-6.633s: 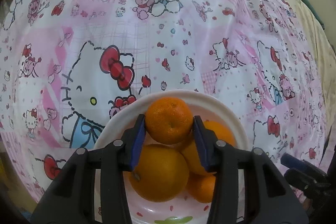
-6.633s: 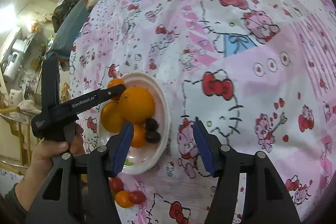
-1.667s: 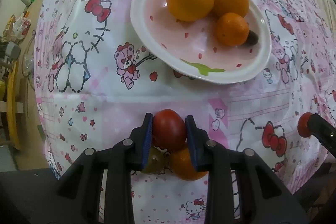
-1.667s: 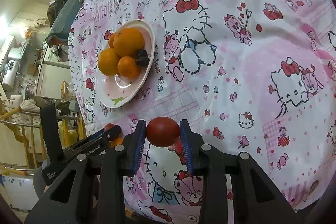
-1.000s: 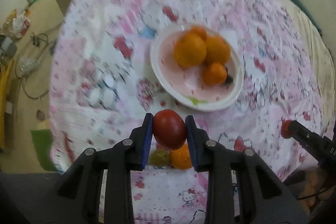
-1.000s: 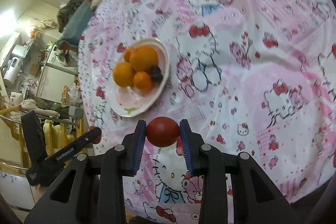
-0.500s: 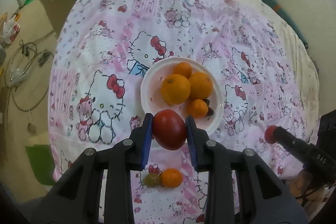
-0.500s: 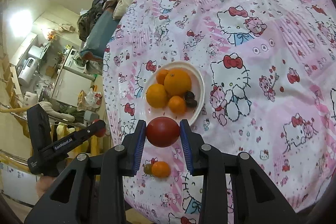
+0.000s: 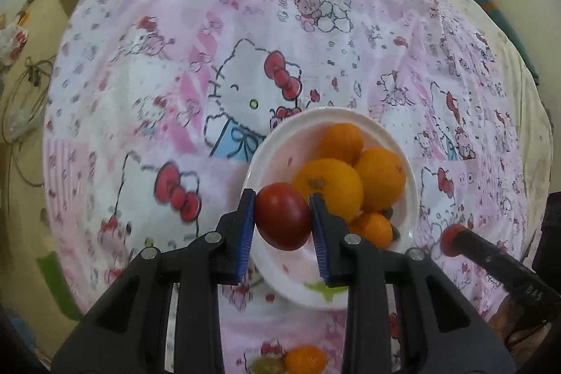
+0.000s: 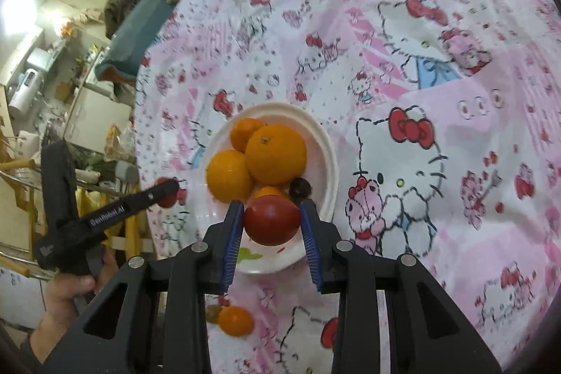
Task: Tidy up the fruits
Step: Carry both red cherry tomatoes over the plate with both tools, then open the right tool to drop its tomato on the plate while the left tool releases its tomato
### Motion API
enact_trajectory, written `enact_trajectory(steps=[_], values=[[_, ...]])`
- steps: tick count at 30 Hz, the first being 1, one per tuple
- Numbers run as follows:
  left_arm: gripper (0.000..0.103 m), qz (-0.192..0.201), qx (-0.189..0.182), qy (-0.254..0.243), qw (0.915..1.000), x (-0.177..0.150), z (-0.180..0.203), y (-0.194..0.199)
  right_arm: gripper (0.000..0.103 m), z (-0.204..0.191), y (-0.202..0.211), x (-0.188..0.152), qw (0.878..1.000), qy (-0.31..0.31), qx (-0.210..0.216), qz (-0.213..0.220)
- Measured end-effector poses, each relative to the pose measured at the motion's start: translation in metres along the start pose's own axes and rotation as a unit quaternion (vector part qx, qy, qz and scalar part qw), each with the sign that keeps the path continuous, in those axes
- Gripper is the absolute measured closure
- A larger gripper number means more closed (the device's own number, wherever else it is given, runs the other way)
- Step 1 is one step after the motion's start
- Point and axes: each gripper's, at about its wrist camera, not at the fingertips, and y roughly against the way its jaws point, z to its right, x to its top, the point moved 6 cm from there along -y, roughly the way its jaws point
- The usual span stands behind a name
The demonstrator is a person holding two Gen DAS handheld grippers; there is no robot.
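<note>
1. Red tomato (image 9: 283, 216) sits clamped in the left claw (image 9: 282, 235), above the white plate (image 9: 268, 160).
2. A second tomato (image 10: 272, 219) is gripped by the right claw (image 10: 270, 239) over the plate's near edge.
3. Oranges (image 10: 275, 153) are piled on the plate.
4. One small orange (image 10: 235, 320) lies on the bed's patterned cover (image 10: 455, 163).

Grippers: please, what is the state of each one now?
Left gripper: closed on a red tomato.
Right gripper: closed on another red tomato.

Plate (image 9: 413, 195) on tablecloth (image 9: 175, 65), oranges (image 9: 329, 188) piled at its far side. Left gripper (image 9: 283, 216) pinches tomato (image 9: 282, 216) over plate's near-left edge. Right gripper (image 10: 270, 220) pinches second tomato (image 10: 271, 219) over plate's near edge. Small orange (image 10: 235, 320) on cloth, nearer than plate.
</note>
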Motion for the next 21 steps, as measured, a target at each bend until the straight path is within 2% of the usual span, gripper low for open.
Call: enact_trajectory(steps=[9,13,15,21], values=[[0.076,-0.009,-0.013,0.015,0.9998,0.031,-0.001,-0.031,0.068,0.01,-0.032,0.014,1.0,-0.014,0.004,-0.019],[0.076,-0.016,-0.024,0.003,0.9996,0.038,0.013,-0.04,0.068,0.013,-0.035,0.013,1.0,-0.015,-0.001,-0.017],[0.076,-0.017,-0.015,0.0,0.9997,0.039,0.015,-0.043,0.068,0.013,-0.037,0.011,1.0,-0.014,0.001,-0.022],[0.076,-0.012,-0.024,0.016,0.9995,0.045,0.019,-0.051,0.068,0.019,-0.044,0.011,1.0,-0.006,-0.005,-0.026]])
